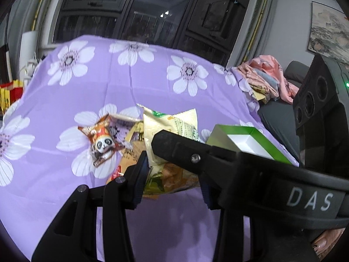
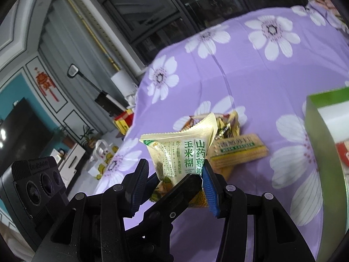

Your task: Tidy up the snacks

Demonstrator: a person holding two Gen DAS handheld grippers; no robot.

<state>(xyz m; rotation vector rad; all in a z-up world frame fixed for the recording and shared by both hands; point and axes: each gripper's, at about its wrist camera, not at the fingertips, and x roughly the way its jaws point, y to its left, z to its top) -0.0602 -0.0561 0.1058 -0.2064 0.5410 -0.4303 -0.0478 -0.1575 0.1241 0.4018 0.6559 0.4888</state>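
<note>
A cream and green snack packet [image 1: 168,135] [image 2: 183,155] is held above a purple flowered cloth [image 1: 130,83] [image 2: 261,76]. My left gripper [image 1: 174,174] stands around its lower end. My right gripper [image 2: 172,174] also has the packet between its blue pads, and its finger crosses the left wrist view [image 1: 192,152]. Which gripper grips the packet is unclear. A panda packet [image 1: 102,144] and other snacks [image 1: 130,150] lie in a pile behind. A cracker pack [image 2: 240,150] lies flat. A green box [image 1: 246,142] [image 2: 327,131] stands open at the right.
Folded pink cloth [image 1: 268,76] lies on a dark sofa [image 1: 279,118] at the right of the table. Red and yellow boxes [image 1: 11,93] [image 2: 124,120] sit off the table's left edge. Dark windows [image 1: 152,11] are behind.
</note>
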